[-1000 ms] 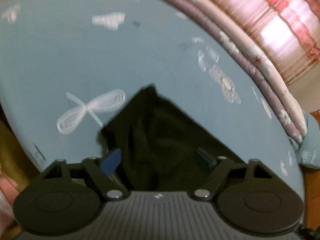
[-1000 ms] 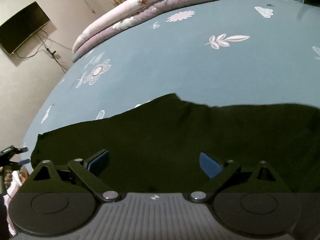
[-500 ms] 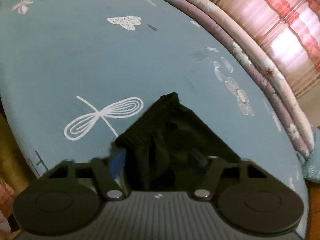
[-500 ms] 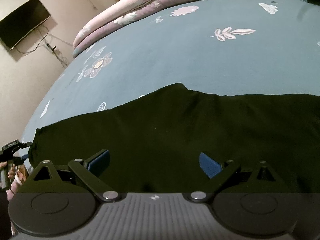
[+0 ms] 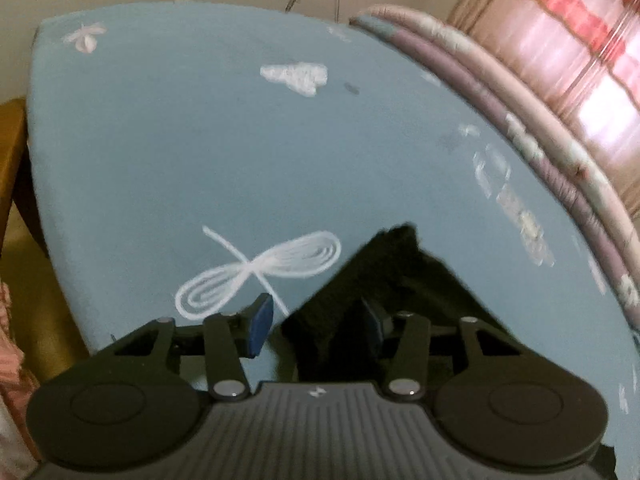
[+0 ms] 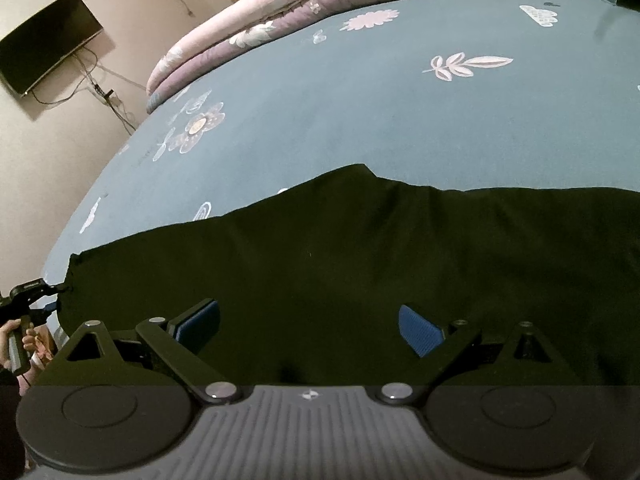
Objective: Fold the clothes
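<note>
A dark garment (image 6: 360, 272), black or near black, lies spread across the near part of a bed (image 6: 400, 120) covered by a blue sheet printed with white flowers and leaves. In the right wrist view it stretches left to right as a long flat band, its far edge rising to a small peak near the middle. The right hand-held gripper (image 6: 308, 324) hovers over the near part of the cloth with its blue pads wide apart and gripping nothing, probably waiting to take an edge. At the garment's far left end, the left hand-held gripper (image 5: 316, 320) has a bunched corner of the cloth between its fingers; the left blue pad stands clear of the fabric, so the grasp looks unfinished. Taking that end likely prepares it to be lifted and carried over for a fold. A rolled floral quilt (image 6: 320, 12) lies along the bed's far edge, and a television (image 6: 48, 40) hangs on the wall at the far left.
</note>
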